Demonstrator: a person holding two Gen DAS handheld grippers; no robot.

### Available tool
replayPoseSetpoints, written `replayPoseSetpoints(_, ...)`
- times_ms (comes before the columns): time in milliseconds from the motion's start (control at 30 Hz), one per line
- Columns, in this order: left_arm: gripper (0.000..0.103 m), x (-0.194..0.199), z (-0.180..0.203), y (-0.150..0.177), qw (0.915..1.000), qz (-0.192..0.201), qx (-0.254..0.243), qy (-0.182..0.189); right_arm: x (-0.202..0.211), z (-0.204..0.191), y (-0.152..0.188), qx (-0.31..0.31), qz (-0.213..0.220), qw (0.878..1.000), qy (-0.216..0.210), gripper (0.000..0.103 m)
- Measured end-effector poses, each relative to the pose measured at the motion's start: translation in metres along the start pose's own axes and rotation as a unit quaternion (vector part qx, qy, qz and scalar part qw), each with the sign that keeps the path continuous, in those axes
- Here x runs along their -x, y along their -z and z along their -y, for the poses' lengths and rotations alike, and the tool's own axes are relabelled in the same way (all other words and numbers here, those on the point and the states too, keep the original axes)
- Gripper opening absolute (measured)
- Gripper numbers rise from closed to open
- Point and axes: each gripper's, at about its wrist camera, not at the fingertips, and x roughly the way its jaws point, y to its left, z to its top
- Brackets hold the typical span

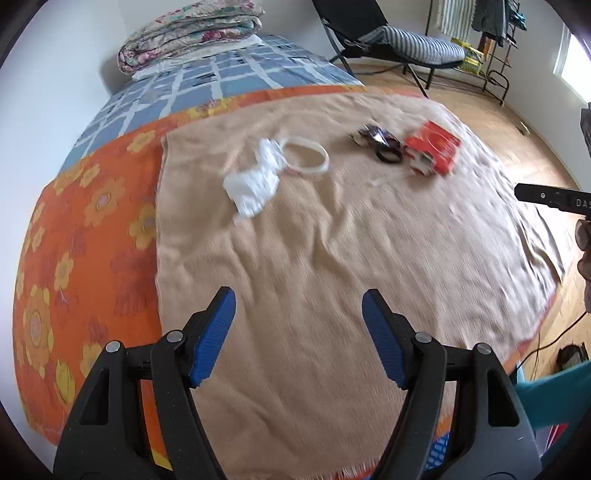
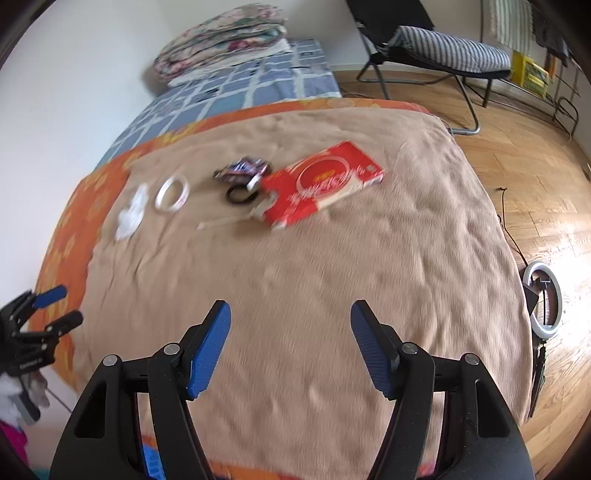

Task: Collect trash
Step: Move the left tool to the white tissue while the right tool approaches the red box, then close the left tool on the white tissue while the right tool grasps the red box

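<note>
Trash lies on a tan blanket (image 1: 314, 240) on the bed. A crumpled white tissue (image 1: 255, 181) lies beside a white tape ring (image 1: 308, 158). Further right are a dark crumpled wrapper (image 1: 373, 134), a black ring (image 1: 389, 155) and a red box (image 1: 432, 146). The right wrist view shows the same tissue (image 2: 131, 214), tape ring (image 2: 171, 194), wrapper (image 2: 243, 168), black ring (image 2: 240, 195), red box (image 2: 321, 184) and a thin stick (image 2: 225, 221). My left gripper (image 1: 299, 339) is open and empty above the near blanket. My right gripper (image 2: 290, 347) is open and empty too.
An orange flowered sheet (image 1: 85, 236) and a blue checked cover (image 1: 229, 77) lie under the blanket. A folded quilt (image 1: 192, 33) sits at the bed's head. A striped lounge chair (image 2: 443, 48) stands on the wooden floor. A ring light (image 2: 545, 299) lies beside the bed.
</note>
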Motion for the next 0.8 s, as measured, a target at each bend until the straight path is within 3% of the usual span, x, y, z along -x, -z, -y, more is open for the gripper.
replayPoseSetpoints(500, 0.073, -0.056, -0.029, -0.06, 0.9997, 0.009, 0.008, -0.021, -0.085, 0.043, -0.071, -0.145, -0.025, 0.989, -0.024, 0.067)
replayPoseSetpoints(800, 0.073, -0.086, -0.038, -0.08, 0.9996, 0.011, 0.009, -0.023, -0.123, 0.056, -0.078, -0.208, -0.03, 0.976, -0.051, 0.069)
